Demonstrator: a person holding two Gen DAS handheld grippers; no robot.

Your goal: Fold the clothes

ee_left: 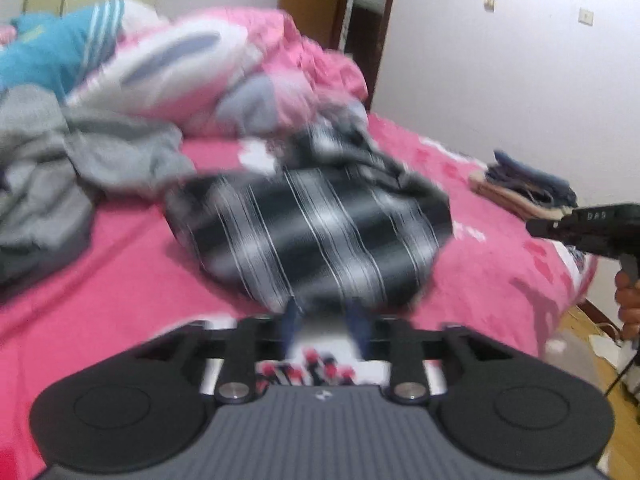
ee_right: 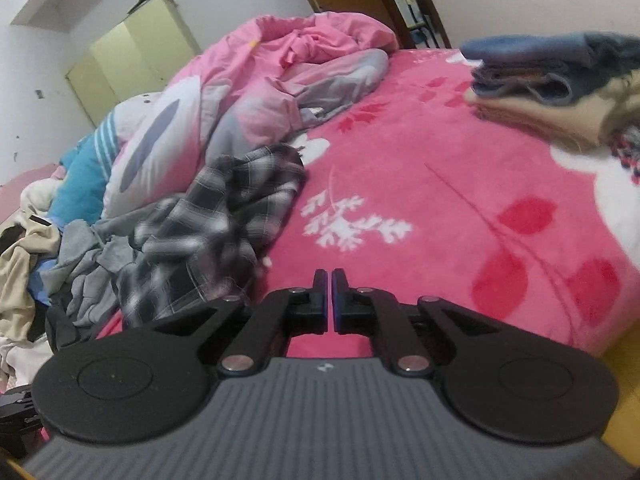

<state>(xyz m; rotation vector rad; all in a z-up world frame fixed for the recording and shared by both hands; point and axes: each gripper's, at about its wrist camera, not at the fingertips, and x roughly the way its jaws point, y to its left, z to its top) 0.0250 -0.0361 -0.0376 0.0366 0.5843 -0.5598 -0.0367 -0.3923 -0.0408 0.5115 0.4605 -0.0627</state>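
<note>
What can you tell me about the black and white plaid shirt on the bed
The plaid shirt is dark woven cloth crossed with thin white and grey lines, soft and crumpled, not yet folded. It lies in a loose heap on the pink floral blanket, its far side against a pile of grey clothes. The left tongs seem to reach its near edge, though blur hides any grip. The right tongs are shut and clear of it.

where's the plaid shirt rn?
The plaid shirt lies crumpled on the pink bed, left of centre in the right wrist view, between the grey clothes and pink duvet.
</note>
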